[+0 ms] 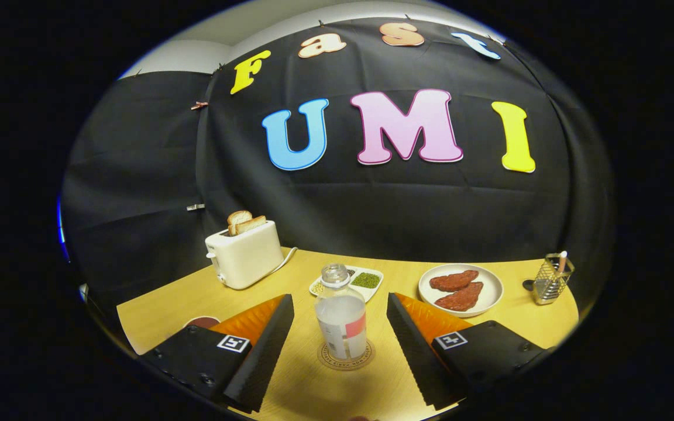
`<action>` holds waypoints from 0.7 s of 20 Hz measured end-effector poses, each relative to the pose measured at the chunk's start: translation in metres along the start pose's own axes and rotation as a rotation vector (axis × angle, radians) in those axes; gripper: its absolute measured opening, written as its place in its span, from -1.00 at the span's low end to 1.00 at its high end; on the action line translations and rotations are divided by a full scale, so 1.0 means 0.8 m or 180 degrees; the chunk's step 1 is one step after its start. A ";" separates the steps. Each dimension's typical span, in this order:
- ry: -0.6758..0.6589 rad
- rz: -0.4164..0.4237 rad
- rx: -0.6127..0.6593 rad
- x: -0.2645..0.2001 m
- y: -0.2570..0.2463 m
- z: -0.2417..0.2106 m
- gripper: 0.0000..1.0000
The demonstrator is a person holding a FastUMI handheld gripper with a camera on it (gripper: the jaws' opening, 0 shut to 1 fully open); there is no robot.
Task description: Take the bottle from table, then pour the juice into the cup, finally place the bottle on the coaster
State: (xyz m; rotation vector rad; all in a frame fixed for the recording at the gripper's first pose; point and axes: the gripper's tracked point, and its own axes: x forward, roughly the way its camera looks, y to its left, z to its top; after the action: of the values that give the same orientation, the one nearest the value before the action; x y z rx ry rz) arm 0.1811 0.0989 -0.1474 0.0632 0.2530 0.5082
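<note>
A clear bottle (341,318) with a pale label and no cap stands upright on a round coaster (346,358) on the wooden table (308,386). It sits between my two fingers, slightly ahead of their tips, with a gap on both sides. My gripper (340,333) is open and touches nothing. The rim of a dark round thing (201,321), perhaps the cup, peeks out beyond the left finger; most of it is hidden.
A white toaster (244,254) with two bread slices stands at the back left. Behind the bottle lies a small divided dish (351,280) of seeds. A white plate (461,289) with two red meat pieces sits to the right, with a wire holder (552,280) beyond it.
</note>
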 end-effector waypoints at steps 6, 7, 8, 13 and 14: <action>-0.0274 -0.0498 -0.0324 -0.083 -0.046 0.099 0.97; -0.0350 -0.0590 -0.0363 -0.100 -0.049 0.115 0.97; -0.0411 -0.0683 -0.0399 -0.120 -0.054 0.129 0.96; -0.0576 -0.1141 -0.0634 -0.213 -0.068 0.180 0.93; -0.0596 -0.1230 -0.0674 -0.231 -0.068 0.185 0.96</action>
State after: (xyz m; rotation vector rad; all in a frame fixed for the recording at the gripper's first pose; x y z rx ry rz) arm 0.0888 -0.0387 0.0306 -0.1423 0.0239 0.1404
